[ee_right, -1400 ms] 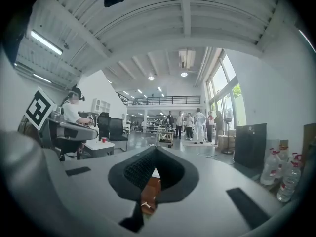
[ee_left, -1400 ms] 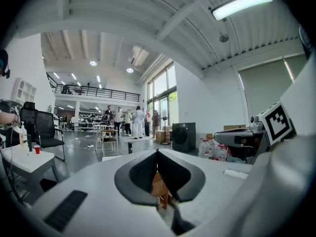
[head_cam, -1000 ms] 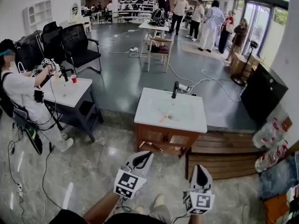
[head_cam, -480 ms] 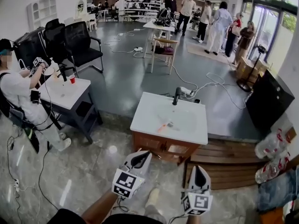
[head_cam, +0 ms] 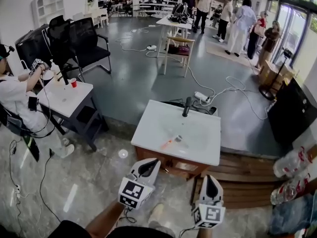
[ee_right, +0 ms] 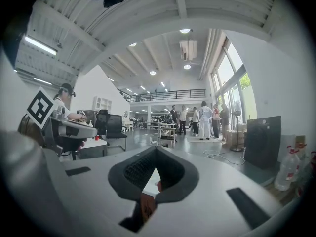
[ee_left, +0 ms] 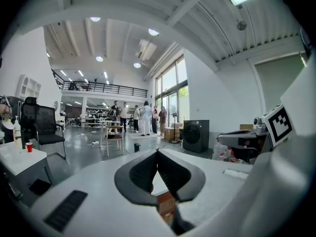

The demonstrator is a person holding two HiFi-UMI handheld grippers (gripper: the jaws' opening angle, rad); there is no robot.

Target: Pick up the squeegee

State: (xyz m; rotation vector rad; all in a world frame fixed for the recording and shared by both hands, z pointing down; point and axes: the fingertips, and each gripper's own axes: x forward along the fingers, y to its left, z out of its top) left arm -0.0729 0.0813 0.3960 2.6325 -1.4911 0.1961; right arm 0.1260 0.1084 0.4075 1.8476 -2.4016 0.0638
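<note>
The squeegee (head_cam: 170, 142), small with an orange handle, lies in the basin of a white sink counter (head_cam: 146, 129) on a wooden cabinet, ahead of me in the head view. A dark faucet (head_cam: 186, 106) stands at the counter's back edge. My left gripper (head_cam: 150, 166) is low in that view, just short of the cabinet front, jaws shut and empty. My right gripper (head_cam: 211, 181) hangs beside it to the right, also shut on nothing. In the left gripper view the left gripper's (ee_left: 157, 154) pads meet at the tips; in the right gripper view the right gripper's (ee_right: 156, 151) do too.
A seated person (head_cam: 17, 100) works at a white table (head_cam: 67, 98) with a red cup (head_cam: 73, 83) on the left. Black chairs (head_cam: 81, 43), floor cables (head_cam: 220, 90) and standing people (head_cam: 241, 24) are behind. A wooden pallet (head_cam: 242, 182) and water bottles (head_cam: 292, 162) lie right.
Both grippers have travelled forward together towards the sink counter, which now sits closer and larger in the head view. Their jaws stayed shut.
</note>
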